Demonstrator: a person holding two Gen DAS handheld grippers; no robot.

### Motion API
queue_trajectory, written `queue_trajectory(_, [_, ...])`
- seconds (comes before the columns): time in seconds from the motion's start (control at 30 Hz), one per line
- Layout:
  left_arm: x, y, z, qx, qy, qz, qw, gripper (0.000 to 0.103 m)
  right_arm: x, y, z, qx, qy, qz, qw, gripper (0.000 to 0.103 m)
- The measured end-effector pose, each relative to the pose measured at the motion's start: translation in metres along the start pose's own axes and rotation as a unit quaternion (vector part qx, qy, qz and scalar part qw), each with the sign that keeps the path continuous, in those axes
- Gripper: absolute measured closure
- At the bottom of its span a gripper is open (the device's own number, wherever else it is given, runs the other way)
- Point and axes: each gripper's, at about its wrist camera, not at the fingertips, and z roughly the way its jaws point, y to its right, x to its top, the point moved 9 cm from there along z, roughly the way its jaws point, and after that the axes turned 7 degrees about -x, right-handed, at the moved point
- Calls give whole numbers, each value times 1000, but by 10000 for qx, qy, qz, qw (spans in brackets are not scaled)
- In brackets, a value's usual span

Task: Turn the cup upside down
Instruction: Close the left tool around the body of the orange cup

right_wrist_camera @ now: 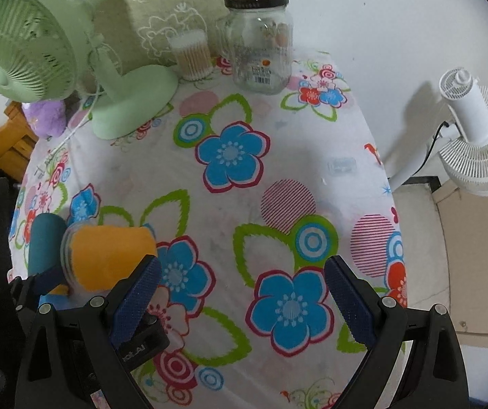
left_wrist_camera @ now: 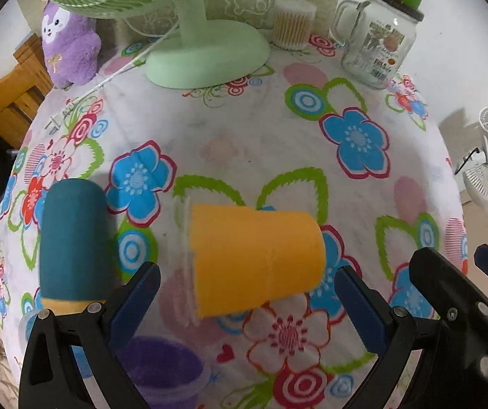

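Observation:
An orange cup (left_wrist_camera: 254, 259) lies on its side, blurred, between the spread fingers of my left gripper (left_wrist_camera: 247, 283); its clear rim points left and its base right. The fingers stand apart from it, so the gripper is open. In the right wrist view the orange cup (right_wrist_camera: 107, 259) shows at the left, just beyond the left finger (right_wrist_camera: 135, 300) of my right gripper (right_wrist_camera: 244, 303). My right gripper is open and empty over the flowered tablecloth (right_wrist_camera: 278, 184). A teal cup (left_wrist_camera: 73, 238) stands upside down left of the orange cup.
A purple cup (left_wrist_camera: 162, 371) sits under my left gripper. At the back stand a green desk fan (left_wrist_camera: 203, 58), a cotton swab tub (left_wrist_camera: 293, 24) and a glass mug jar (left_wrist_camera: 377, 41) with a green cup on top. A white fan (right_wrist_camera: 475, 129) stands off the table's right.

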Motion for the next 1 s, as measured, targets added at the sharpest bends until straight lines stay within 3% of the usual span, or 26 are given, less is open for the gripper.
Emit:
queue_trajectory(0.2, [6, -3, 12, 141, 75, 30, 9999, 1, 3, 1, 17, 13, -90, 7, 10000, 5])
queue_trajectory(0.43, [10, -1, 12, 102, 259, 202, 9994, 17, 2, -1, 26, 91, -158, 34, 9998, 5])
queue_trajectory(1.0, [9, 9, -25, -110, 456, 1025, 9936, 33, -10, 10, -12, -68, 44, 313, 9995, 5])
